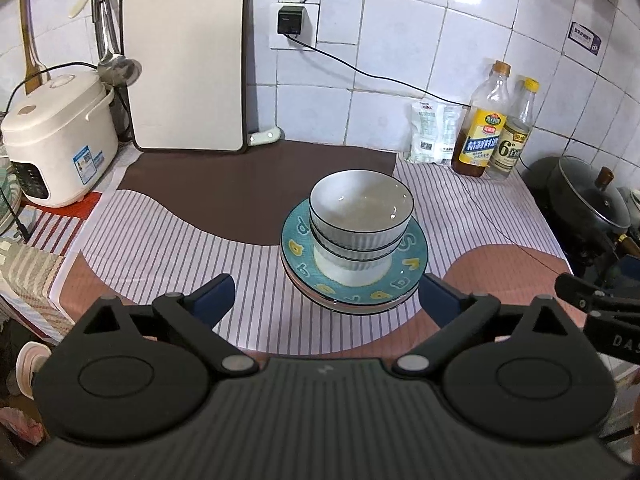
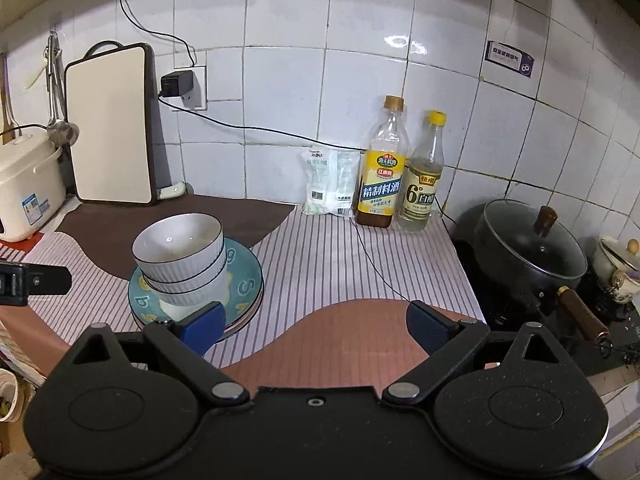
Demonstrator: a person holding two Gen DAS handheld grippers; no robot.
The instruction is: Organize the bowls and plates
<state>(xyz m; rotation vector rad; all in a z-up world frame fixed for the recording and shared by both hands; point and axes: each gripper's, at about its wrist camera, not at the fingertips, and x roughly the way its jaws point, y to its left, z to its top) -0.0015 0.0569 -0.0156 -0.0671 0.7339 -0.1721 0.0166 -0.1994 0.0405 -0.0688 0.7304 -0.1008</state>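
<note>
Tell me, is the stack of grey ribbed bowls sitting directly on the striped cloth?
No, the grey ribbed bowls sit nested on a teal patterned plate, which itself tops another plate.

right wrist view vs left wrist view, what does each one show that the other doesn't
Only the right wrist view shows the small cream lidded pot beside the stove and the wok's wooden handle in full. Only the left wrist view shows the rice cooker's control panel and the striped cloth below it. Both share the stacked bowls on the teal plate, the cutting board, two bottles, the lidded wok, and open, empty jaws on the left gripper and right gripper.
</note>
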